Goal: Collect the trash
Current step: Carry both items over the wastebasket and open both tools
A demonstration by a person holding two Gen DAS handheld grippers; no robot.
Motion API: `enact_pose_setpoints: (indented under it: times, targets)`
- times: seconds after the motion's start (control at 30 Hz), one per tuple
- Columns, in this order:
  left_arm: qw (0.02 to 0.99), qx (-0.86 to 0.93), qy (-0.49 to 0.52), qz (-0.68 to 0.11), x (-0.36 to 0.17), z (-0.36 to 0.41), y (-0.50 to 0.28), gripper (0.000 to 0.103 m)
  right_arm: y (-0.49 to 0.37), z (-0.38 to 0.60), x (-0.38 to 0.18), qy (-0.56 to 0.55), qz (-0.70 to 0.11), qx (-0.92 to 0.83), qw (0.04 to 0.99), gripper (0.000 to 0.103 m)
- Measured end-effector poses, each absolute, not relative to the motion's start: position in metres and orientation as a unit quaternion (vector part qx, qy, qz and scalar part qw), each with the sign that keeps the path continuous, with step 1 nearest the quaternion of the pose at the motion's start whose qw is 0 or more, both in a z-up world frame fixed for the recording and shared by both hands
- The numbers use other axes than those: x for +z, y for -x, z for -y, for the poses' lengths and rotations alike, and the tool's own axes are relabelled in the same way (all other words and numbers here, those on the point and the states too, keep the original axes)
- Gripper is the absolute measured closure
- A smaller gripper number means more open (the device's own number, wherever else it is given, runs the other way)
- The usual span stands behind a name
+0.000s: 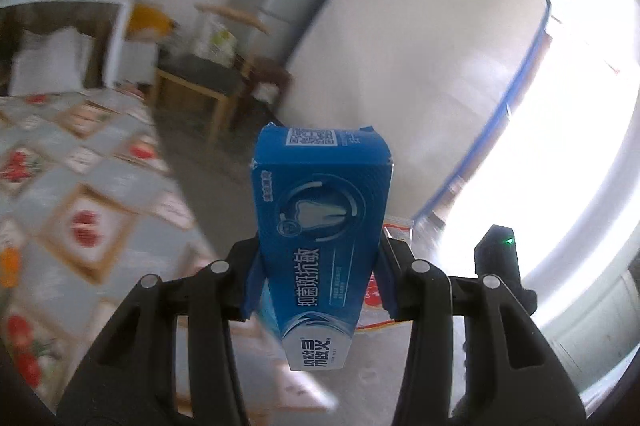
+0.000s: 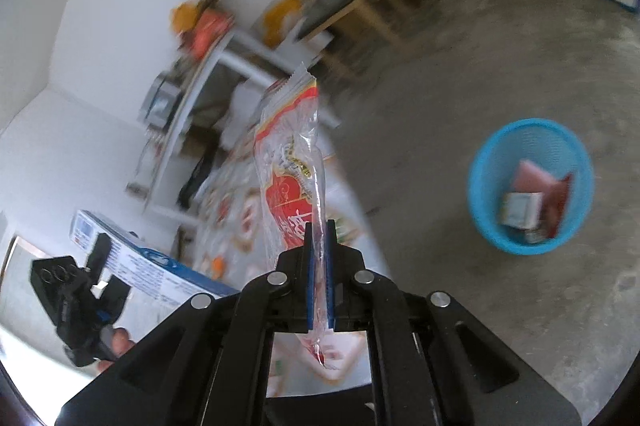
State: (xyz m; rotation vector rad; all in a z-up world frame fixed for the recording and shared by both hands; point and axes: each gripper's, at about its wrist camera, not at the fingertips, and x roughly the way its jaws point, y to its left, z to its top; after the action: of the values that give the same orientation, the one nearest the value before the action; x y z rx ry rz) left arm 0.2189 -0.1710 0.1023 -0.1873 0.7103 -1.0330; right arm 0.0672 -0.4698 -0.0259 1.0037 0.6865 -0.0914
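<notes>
Lengthwise, toothpaste box and wrapper point forward from clamped jaws.

Both wrist views close behind own gripper, angled down; shared: toothpaste box, patterned tablecloth.

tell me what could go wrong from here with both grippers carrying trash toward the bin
1. The right gripper pinches only the lower end of the thin plastic wrapper; it could slip out before reaching the blue basket.
2. The toothpaste box juts far beyond the left gripper, so a swing could knock it loose.
3. The basket is small, already holding trash; a drop from a distance may miss.
</notes>
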Motion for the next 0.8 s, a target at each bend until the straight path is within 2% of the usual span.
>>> enact_pose_setpoints:
  times: [0.13,0.27,0.53,0.57,0.6,0.63,0.67,0.7,0.73,0.8]
  targets:
    - [0.775,-0.504,0.039,-0.379,0.082,0.246,-0.217,0.059,-0.039,0.503,-0.058,-0.499,-0.320,-0.088,0.801,0.098]
    - [0.744,-0.505,-0.014,-0.437,0.040,0.323,-0.216,0.059,-0.023,0.532,-0.104,-0.529,-0.327,-0.120,0.774,0.098]
    - [0.721,-0.480,-0.065,-0.496,-0.024,0.418,-0.237,0.059,-0.046,0.579,-0.174,-0.559,-0.347,-0.149,0.738,0.098]
    - [0.722,-0.475,-0.070,-0.498,-0.027,0.426,-0.241,0.059,-0.053,0.585,-0.183,-0.557,-0.352,-0.151,0.737,0.095]
    - [0.723,-0.468,-0.078,-0.502,-0.033,0.436,-0.246,0.052,-0.060,0.590,-0.191,-0.555,-0.358,-0.152,0.736,0.093]
    - [0.723,-0.458,-0.090,-0.509,-0.040,0.445,-0.251,0.035,-0.069,0.599,-0.207,-0.550,-0.371,-0.156,0.732,0.088]
    - [0.727,-0.440,-0.103,-0.516,-0.048,0.452,-0.257,0.030,-0.073,0.604,-0.217,-0.548,-0.379,-0.163,0.728,0.068]
    - [0.731,-0.428,-0.109,-0.521,-0.053,0.455,-0.261,0.029,-0.080,0.611,-0.234,-0.539,-0.396,-0.178,0.722,0.046]
    - [0.731,-0.419,-0.110,-0.527,-0.058,0.454,-0.264,0.029,-0.087,0.616,-0.250,-0.519,-0.417,-0.195,0.720,0.042]
    - [0.728,-0.414,-0.094,-0.539,-0.060,0.448,-0.269,0.029,-0.093,0.622,-0.277,-0.497,-0.456,-0.218,0.706,0.042]
